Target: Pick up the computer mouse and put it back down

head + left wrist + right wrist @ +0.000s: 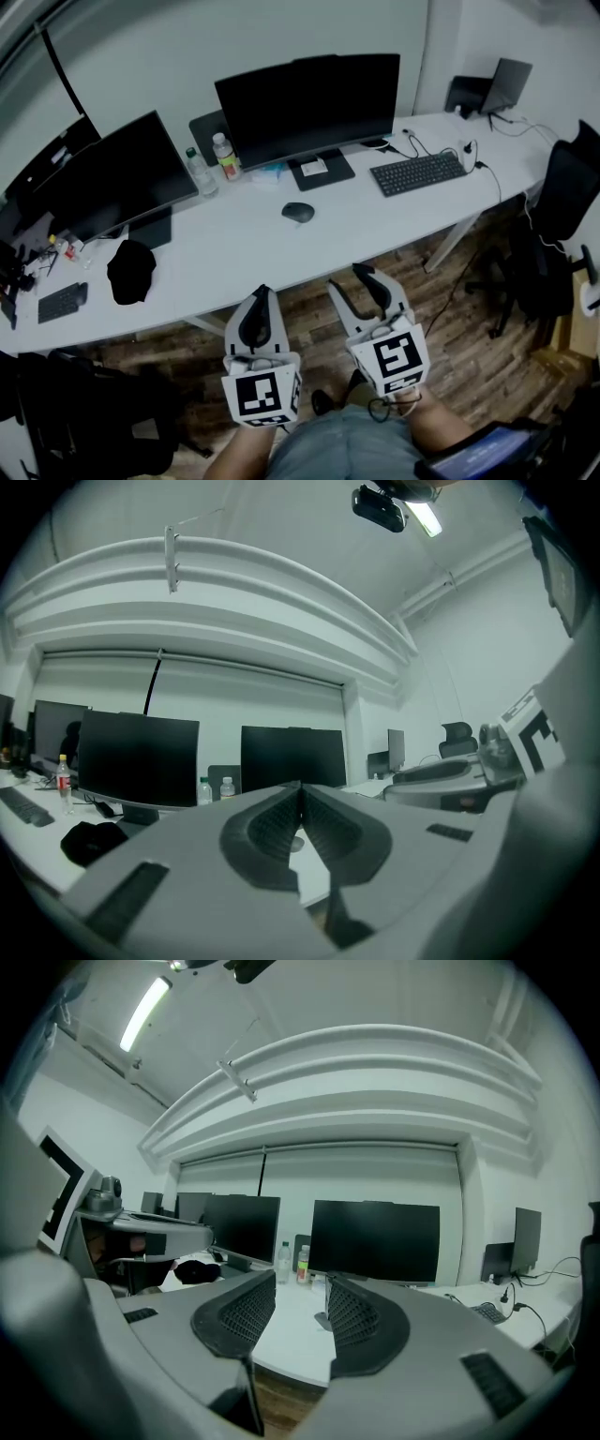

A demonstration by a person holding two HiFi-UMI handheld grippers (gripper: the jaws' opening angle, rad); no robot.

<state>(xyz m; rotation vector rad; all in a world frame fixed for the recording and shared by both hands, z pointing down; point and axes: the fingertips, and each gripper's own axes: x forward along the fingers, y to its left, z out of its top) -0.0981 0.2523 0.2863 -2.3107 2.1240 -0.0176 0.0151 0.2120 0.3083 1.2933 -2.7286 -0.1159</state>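
The dark computer mouse [298,212] lies on the white desk [234,248] in front of the middle monitor. Both grippers hang level over the wooden floor, short of the desk's near edge and well apart from the mouse. My left gripper [260,292] is shut, its pads pressed together with nothing between them [300,787]. My right gripper [350,277] is open, with a clear gap between its pads [301,1279]. Through that gap the mouse [322,1320] shows small and far off on the desk. Neither gripper touches anything.
On the desk stand two black monitors [309,103] [112,178], two bottles [225,155], a keyboard [418,173], a black cap [130,270] and a small keyboard [61,302]. Black office chairs [562,197] and cables crowd the right side.
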